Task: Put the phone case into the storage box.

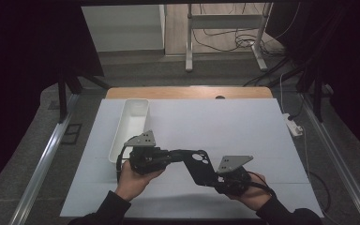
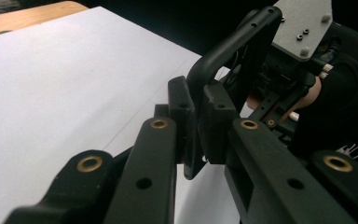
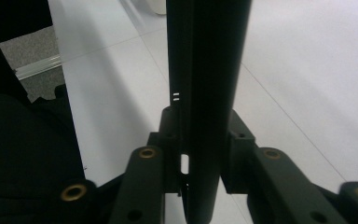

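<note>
A flat black plate (image 1: 198,165) with round holes hangs tilted above the white sheet, between my two grippers. My left gripper (image 1: 176,155) is shut on its left end. In the left gripper view the jaws of that gripper (image 2: 199,123) clamp the plate (image 2: 242,51) at its rounded corner. My right gripper (image 1: 214,180) is shut on the plate's lower right end. In the right gripper view the plate (image 3: 207,56) stands edge-on, pinched between that gripper's jaws (image 3: 204,140). A hand holds each gripper from below.
A long white bin (image 1: 131,123) stands at the left of the white sheet (image 1: 243,126), just behind my left gripper. The wooden table edge (image 1: 187,92) shows at the back. A power strip (image 1: 294,125) lies on the floor at the right.
</note>
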`<state>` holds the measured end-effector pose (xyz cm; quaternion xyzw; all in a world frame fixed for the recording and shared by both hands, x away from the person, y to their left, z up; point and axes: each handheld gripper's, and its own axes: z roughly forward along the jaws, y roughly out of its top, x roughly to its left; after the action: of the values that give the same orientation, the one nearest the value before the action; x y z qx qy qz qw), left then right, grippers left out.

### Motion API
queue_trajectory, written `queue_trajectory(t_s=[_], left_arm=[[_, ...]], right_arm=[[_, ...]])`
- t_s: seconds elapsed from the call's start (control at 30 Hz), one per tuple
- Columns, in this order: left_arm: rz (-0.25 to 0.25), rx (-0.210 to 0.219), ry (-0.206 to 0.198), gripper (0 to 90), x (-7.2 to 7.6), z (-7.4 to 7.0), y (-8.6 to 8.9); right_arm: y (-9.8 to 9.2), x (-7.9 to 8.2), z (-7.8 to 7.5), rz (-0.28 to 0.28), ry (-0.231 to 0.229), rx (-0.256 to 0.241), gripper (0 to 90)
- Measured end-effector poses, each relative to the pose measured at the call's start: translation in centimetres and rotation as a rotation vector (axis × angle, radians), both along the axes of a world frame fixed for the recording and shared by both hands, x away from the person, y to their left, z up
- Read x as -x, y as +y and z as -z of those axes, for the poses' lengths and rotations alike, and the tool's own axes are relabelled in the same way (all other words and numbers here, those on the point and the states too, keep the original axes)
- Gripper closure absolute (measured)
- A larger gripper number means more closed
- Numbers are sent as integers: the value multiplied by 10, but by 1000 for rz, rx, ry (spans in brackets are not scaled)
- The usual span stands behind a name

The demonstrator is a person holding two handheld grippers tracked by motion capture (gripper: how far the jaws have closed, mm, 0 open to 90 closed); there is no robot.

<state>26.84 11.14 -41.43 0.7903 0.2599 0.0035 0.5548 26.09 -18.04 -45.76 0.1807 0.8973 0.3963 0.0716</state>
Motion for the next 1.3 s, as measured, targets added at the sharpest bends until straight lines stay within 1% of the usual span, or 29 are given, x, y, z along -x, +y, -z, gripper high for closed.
queue_trajectory(t_s=[0.07, 0.13, 0.17, 0.2, 0.23, 0.3, 0.33, 0.4, 0.5, 0.53, 0.57, 0.6, 0.67, 0.73, 0.8, 0.87, 0.93, 1.0, 1.03, 1.2, 1.3], left_arm=[[2, 1, 2, 835, 0, 0, -1], [0, -11, -4, 835, 1, 0, -2], [-1, -19, -5, 835, 1, -1, -3], [-8, -29, -4, 835, 1, -1, -3], [-12, -35, -4, 835, 1, -1, -3], [-16, -39, -5, 835, 1, -1, -3], [-21, -41, -4, 835, 0, -1, -2], [-35, -57, -12, 834, 1, -2, -1], [-43, -61, -15, 834, 0, -3, 1], [-48, -65, -16, 834, 0, -3, 1], [-49, -67, -17, 834, 0, -3, 2], [-49, -68, -18, 834, 0, -4, 2], [-52, -71, -19, 834, 0, -5, 3], [-57, -74, -20, 834, 0, -6, 5], [-59, -74, -20, 834, 0, -7, 7], [-63, -77, -19, 834, 0, -7, 8], [-63, -80, -18, 834, 0, -8, 9], [-71, -87, -19, 834, -1, -9, 11], [-71, -88, -20, 834, -1, -10, 12], [-79, -96, -26, 833, -1, -12, 17], [-94, -96, -24, 833, -1, -15, 23]], right_arm=[[2, 0, 1, -1, 4, -1, 679], [3, 0, 2, 4, -3, 6, 634], [3, 0, 2, 4, -3, 6, 634], [4, 1, 2, 7, -6, 5, 571], [4, 0, 2, 11, -9, 5, 552], [3, 0, 1, 21, -18, 1, 469], [3, 0, 1, 21, -18, 1, 469], [2, -1, 1, 25, -12, -1, 422], [1, -1, 0, 27, -5, -5, 355], [0, 0, 0, 23, -16, -3, 336], [-1, 1, 0, 30, -29, 7, 302], [-1, 2, 0, 31, -31, 4, 278], [-2, 3, 0, 24, -23, 7, 261], [-4, 3, 0, 26, -10, 10, 208], [-6, 3, 2, 31, 14, 35, 133], [-7, 3, 4, 46, 13, 49, 100], [-8, 3, 5, 54, 28, 53, 61], [-9, 3, 5, 64, 21, 68, 28], [-11, 3, 5, 65, 22, 64, 18], [-18, 3, 3, 87, 14, 61, 6], [-25, 1, 1, 123, 19, 55, 4]])
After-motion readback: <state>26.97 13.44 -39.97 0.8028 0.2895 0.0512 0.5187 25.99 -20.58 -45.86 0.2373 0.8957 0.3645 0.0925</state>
